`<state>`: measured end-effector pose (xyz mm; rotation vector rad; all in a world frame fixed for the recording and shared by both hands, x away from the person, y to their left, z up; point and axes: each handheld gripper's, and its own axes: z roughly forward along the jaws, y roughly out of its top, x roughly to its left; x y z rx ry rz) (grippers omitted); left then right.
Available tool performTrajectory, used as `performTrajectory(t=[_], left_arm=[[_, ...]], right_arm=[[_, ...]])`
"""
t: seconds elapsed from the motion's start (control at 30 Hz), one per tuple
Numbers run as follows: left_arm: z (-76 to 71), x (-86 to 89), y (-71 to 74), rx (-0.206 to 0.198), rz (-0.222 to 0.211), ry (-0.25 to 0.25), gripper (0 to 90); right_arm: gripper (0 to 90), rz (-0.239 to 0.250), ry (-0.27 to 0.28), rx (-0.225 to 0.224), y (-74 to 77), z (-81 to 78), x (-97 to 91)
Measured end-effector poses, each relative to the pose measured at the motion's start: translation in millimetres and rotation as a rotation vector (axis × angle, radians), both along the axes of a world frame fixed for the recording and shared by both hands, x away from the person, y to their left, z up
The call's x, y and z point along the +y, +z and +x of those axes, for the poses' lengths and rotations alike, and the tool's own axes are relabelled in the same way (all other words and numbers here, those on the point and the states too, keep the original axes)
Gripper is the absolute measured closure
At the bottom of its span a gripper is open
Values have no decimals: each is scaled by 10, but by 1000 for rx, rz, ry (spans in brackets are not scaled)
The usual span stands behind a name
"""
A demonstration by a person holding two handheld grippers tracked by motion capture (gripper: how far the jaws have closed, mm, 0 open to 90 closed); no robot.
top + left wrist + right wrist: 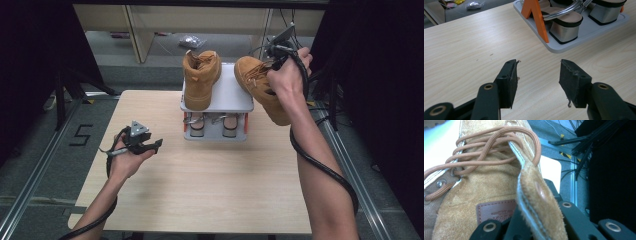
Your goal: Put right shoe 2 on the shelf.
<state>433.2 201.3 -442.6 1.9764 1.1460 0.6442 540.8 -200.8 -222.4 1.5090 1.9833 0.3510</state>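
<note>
Two grippers: the left gripper (150, 145) waits wide and empty over the table (200, 185). Farther, the right gripper (278, 56) pinches the collar (534, 195) of a boot (260, 87), tilted beside the rack (227, 95). Suede is soft; I think the collar bends.

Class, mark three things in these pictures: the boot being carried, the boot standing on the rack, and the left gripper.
Carried boot (260, 82), high view, on its laced upper.
Standing boot (200, 75), high view, on its tan side.
Left gripper (539, 75), left gripper view, midway between its open jaws.
</note>
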Motion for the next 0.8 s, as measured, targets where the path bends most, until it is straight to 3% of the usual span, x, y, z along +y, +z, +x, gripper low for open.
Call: performTrajectory(t=[0.2, 0.27, 0.37, 0.4, 0.5, 0.53, 0.6, 0.8], left_arm=[[-10, 16, -1, -1, 1, 7, 477], [-15, 7, -14, -9, -23, 21, 478], [-22, 34, -12, 2, 1, 11, 478], [-20, 16, -23, -7, -28, 25, 478], [-18, 50, -15, 0, 4, 10, 478], [-16, 35, -27, -9, -20, 21, 478], [-17, 34, -31, -6, -22, 22, 478], [-15, 52, -36, 5, -3, 12, 478]], right_arm=[[873, 13, -5, 10, -5, 78, 122], [873, 13, -1, 11, -11, 106, 157], [873, 18, 1, 17, -22, 147, 211], [873, 19, -2, 18, -23, 159, 227], [873, 22, -5, 23, -21, 201, 260], [872, 23, -8, 23, -19, 217, 269], [872, 19, -10, 25, -11, 248, 277], [872, 34, -29, 37, -2, 328, 286]])
